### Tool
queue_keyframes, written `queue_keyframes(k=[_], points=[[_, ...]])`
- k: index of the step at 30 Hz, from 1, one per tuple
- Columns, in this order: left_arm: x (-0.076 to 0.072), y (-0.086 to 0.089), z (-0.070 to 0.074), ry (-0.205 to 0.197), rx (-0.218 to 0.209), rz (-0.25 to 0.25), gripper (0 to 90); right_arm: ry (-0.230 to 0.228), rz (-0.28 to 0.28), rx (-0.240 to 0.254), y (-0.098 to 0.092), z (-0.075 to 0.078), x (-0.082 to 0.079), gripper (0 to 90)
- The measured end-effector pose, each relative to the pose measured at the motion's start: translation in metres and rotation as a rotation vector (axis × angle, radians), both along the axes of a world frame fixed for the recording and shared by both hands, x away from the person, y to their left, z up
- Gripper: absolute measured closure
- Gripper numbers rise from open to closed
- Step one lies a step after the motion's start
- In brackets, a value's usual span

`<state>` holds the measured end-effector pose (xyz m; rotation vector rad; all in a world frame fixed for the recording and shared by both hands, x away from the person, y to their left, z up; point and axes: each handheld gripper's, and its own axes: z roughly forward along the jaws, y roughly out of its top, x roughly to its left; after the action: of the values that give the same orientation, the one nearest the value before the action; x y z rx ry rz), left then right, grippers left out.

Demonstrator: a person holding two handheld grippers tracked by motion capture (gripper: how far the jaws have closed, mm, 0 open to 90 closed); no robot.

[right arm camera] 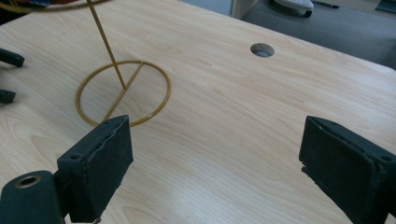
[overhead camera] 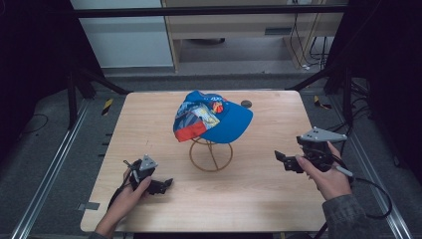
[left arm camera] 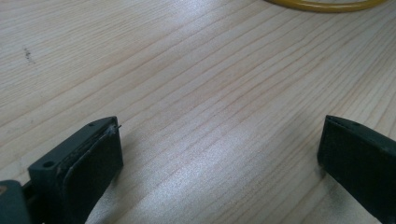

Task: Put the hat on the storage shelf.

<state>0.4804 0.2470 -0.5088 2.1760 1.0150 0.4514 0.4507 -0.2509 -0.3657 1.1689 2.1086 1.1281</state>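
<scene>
Blue cap [overhead camera: 214,118] — sits on wire stand [overhead camera: 211,154], ahead of both my jaw pairs. Left gripper [overhead camera: 168,183]: jaws spread, empty. Right gripper [overhead camera: 278,156]: likewise — cap crown probably blurred at its view's edge.

Left gripper view: left gripper [left arm camera: 219,154] set wide apart, nothing between its jaws. Left jaw rises from the bottom-left corner, right jaw enters at the lower-right edge; both black with padded inner faces. Below and beyond them, pale wood-grain bench [left arm camera: 196,84], bare between the jaws, with a small dark scuff at upper left. A curved arc of yellow wire ring [left arm camera: 327,5] lies on the bench at the top-right edge, well apart from the jaws.
</scene>
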Motion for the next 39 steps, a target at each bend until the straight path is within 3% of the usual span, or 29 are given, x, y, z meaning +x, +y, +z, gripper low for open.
queue_keyframes(k=[18,30,36,39], points=[[0.0,0.0,0.0,0.0,0.0,-0.001,0.0,0.066,-0.011,-0.022,0.001,-0.045,0.006,10.7],[0.0,0.0,0.0,0.0,0.0,-0.002,0.0,0.118,0.001,0.021,0.015,-0.09,0.018,10.6],[0.0,0.0,0.0,0.001,-0.001,-0.002,0.0,0.137,-0.038,0.058,0.021,-0.109,0.027,10.7],[0.0,0.0,0.0,0.001,-0.001,-0.003,0.0,0.144,-0.051,0.047,0.025,-0.118,0.031,10.7]])
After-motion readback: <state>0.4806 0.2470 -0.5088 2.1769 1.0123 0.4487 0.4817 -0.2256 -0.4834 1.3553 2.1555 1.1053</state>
